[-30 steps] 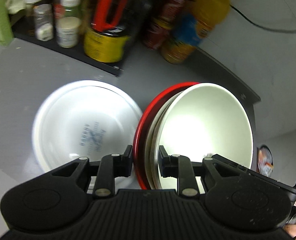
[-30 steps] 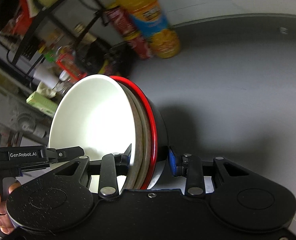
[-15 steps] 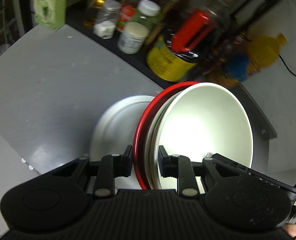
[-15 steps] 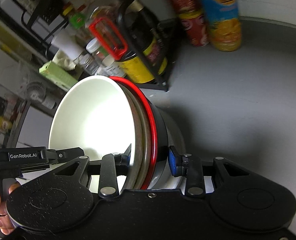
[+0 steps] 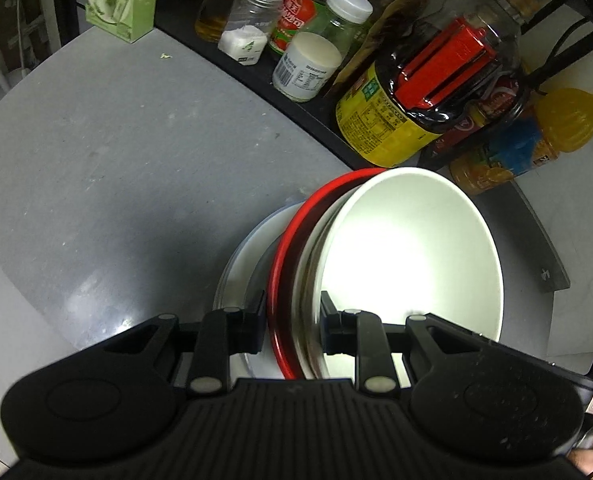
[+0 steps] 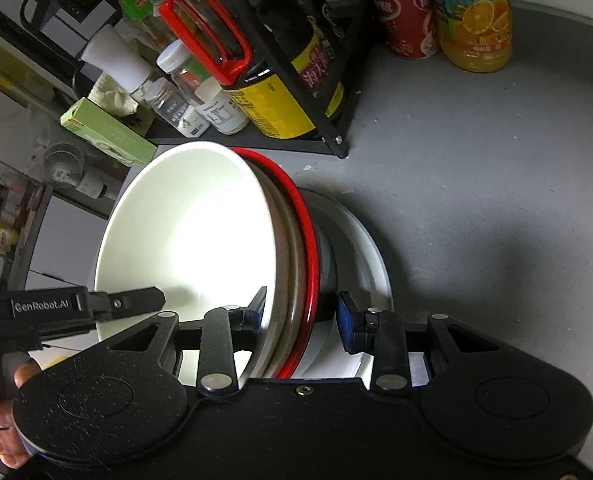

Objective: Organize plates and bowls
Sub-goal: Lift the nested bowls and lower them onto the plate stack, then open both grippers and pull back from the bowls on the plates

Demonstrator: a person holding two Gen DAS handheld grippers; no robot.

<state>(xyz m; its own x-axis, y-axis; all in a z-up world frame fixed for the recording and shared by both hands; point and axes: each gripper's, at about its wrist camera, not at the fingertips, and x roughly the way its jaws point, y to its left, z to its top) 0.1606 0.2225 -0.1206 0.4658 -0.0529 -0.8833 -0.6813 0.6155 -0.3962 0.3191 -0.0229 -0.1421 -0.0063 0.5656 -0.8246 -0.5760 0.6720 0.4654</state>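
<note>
Bowl stack: white bowl [image 5: 412,248] nested in a beige bowl [image 5: 310,264] and a red-rimmed bowl [image 5: 284,248], tilted on edge over a white plate [image 5: 240,264].
Plate: flat on the grey table [image 5: 116,152], partly hidden by the stack.
Left claw [image 5: 292,320]: clamped on the stack's rims.
Right claw [image 6: 300,316]: fingers straddle the same rims; whether the blue pad [image 6: 346,320] touches, cannot tell.
Behind: black rack [image 6: 328,128] with soy sauce bottle [image 5: 424,96], jars, orange juice bottle [image 6: 474,12].

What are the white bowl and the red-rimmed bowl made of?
White bowl: probably glazed ceramic or melamine; smooth, glossy, bright glare inside. Red-rimmed bowl: likely lacquered plastic or melamine; shiny red rim, dark outside. Neither is certain.
</note>
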